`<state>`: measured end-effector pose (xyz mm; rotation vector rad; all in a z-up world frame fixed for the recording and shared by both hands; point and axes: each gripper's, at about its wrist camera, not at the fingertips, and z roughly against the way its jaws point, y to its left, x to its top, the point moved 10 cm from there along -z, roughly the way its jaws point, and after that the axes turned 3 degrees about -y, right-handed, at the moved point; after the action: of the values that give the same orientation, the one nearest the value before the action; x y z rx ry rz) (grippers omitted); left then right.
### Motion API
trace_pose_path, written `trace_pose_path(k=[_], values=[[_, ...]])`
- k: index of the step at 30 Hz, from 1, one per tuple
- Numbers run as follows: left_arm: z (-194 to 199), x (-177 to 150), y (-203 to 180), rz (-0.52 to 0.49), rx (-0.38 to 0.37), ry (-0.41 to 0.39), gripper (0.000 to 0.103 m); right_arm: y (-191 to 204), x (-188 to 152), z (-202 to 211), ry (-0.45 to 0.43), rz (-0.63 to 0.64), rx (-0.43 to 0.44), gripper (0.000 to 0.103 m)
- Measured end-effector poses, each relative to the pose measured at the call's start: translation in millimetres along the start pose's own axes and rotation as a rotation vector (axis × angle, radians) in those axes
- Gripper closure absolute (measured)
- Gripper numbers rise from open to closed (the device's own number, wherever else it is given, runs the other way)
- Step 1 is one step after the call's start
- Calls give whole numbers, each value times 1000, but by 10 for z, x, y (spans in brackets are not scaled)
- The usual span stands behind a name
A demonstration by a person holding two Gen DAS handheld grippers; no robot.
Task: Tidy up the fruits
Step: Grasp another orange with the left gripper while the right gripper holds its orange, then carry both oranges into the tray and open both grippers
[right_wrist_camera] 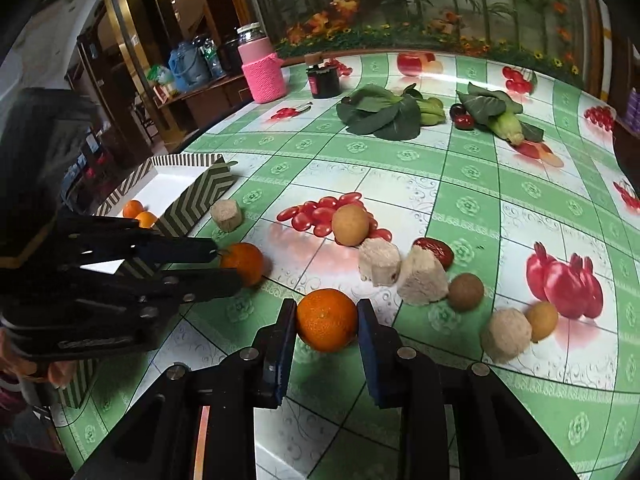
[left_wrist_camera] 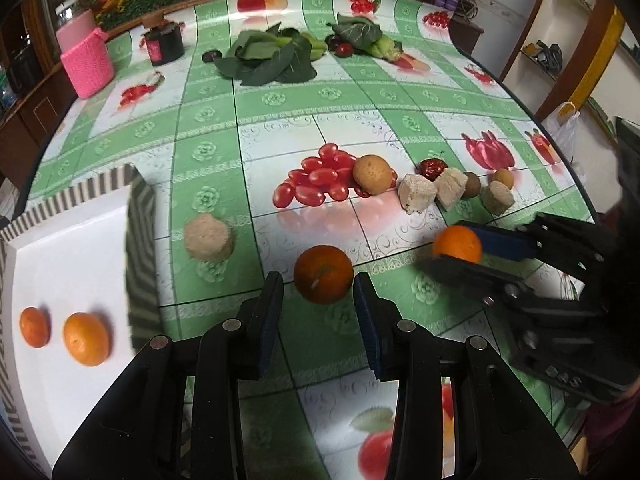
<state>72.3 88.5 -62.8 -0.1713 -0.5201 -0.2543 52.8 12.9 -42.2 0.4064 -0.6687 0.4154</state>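
Note:
Two oranges lie on the green checked tablecloth. In the left wrist view my left gripper [left_wrist_camera: 318,292] is open, its fingers on either side of one orange [left_wrist_camera: 323,274] with gaps on both sides. My right gripper [right_wrist_camera: 326,320] brackets the other orange [right_wrist_camera: 327,319]; its fingers stand at the fruit's sides, still resting on the table. That orange also shows in the left wrist view [left_wrist_camera: 458,243]. A white box with striped walls [left_wrist_camera: 60,264] at the left holds two oranges [left_wrist_camera: 86,338].
Beige spongy blocks [right_wrist_camera: 422,278], a round tan fruit [right_wrist_camera: 350,225], a red date [right_wrist_camera: 434,250] and small brown fruits [right_wrist_camera: 465,292] lie mid-table. Leafy greens [right_wrist_camera: 380,114], corn [right_wrist_camera: 510,126], a pink-sleeved jar [right_wrist_camera: 262,72] and a dark jar [right_wrist_camera: 323,78] stand at the back.

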Motion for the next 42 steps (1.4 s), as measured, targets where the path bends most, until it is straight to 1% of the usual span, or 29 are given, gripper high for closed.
trace_pose_path(k=[2,4,6,8,12,21,24,26,27,35,42], values=[[-59,-6,14,37,-32,14,67,-7,-13,15,-3,-8,1,74],[-68,21,24,61,-59,-3,67,-14,-21,24,-7,-18,5,74],[-79,29,24,52,-51,-4,68,-16,-32,24,-8,-29,11,74],[-67,26,17,38,-39,-19,72,-9,-39,14,-7,-35,14,74],[-24,1,22,32,-33,-35,73,43,-49,19,-10,-37,22,74],[278,-52,102,16,25,-93,73,215,-25,59,-19,-34,30,74],[396,-96,160,30,38,-108,73,289,1,76,-27,-36,32,74],[475,-124,221,34,64,-124,72,346,24,83,-32,-38,36,74],[523,-140,266,38,81,-134,72,385,37,88,-34,-37,37,74],[813,-265,651,104,145,-180,72,785,139,80,-40,5,60,74],[982,-458,1030,158,189,-190,72,1217,213,11,-38,58,96,74]])
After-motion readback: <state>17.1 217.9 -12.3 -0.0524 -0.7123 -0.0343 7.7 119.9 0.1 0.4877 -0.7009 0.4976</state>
